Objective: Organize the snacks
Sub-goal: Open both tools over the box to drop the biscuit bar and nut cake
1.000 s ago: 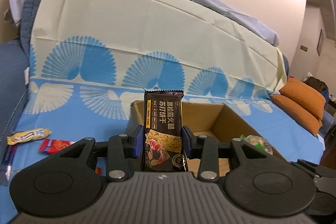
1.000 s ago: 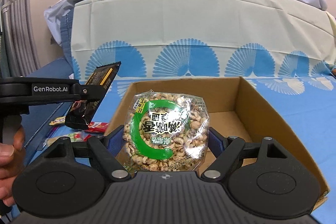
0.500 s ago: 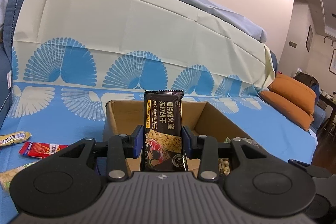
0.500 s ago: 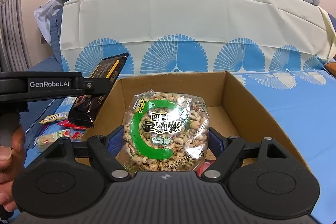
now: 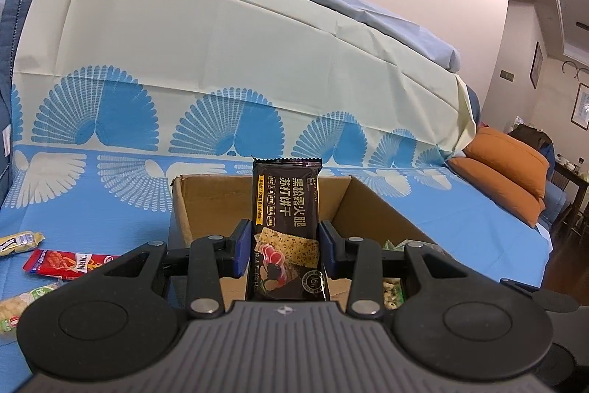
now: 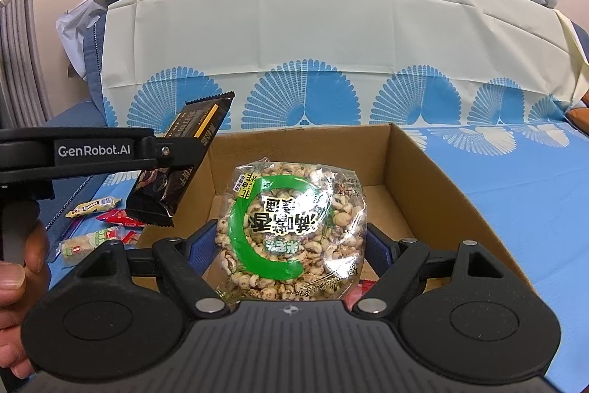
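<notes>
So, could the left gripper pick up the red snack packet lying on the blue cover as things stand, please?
Probably not yet. The left gripper is shut on the dark cracker packet, so it has no free grip. The red snack packet itself lies uncovered on the blue cover, beside the cardboard box.

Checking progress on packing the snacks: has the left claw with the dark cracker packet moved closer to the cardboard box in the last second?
Yes. In the right wrist view the left claw and dark cracker packet now overlap the cardboard box corner; earlier they were left of it.
</notes>
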Motion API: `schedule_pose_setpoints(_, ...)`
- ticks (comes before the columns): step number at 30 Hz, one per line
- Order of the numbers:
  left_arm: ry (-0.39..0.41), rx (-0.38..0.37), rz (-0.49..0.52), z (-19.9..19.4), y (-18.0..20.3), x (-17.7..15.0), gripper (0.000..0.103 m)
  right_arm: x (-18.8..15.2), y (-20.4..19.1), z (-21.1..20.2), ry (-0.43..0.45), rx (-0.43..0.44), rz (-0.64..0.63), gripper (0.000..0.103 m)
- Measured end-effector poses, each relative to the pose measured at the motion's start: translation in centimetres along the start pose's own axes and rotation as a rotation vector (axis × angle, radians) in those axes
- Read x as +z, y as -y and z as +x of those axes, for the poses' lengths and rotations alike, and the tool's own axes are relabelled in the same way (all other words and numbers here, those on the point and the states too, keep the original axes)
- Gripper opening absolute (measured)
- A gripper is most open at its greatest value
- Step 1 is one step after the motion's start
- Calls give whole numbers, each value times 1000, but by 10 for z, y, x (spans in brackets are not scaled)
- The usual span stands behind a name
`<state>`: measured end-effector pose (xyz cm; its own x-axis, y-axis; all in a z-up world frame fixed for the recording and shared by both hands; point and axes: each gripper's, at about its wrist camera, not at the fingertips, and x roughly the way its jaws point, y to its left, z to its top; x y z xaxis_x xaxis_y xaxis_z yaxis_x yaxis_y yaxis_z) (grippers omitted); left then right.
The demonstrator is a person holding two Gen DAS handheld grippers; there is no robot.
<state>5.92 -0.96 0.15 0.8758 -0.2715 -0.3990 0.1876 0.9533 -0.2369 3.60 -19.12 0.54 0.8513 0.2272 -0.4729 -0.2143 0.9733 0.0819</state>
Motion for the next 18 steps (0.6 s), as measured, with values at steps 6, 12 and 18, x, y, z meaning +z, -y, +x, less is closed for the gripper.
schedule_pose_setpoints(6,1,-6,2,1,-1,0,42,0,0,0,0,-2,2,82)
schedule_pose_setpoints(12,3,-10,1,1,-1,0,42,-1,1,0,-4,-3,0,82)
schedule_pose_setpoints(18,5,-19,-1,1,0,-1,42,0,1,0,-5,-1,-1,82)
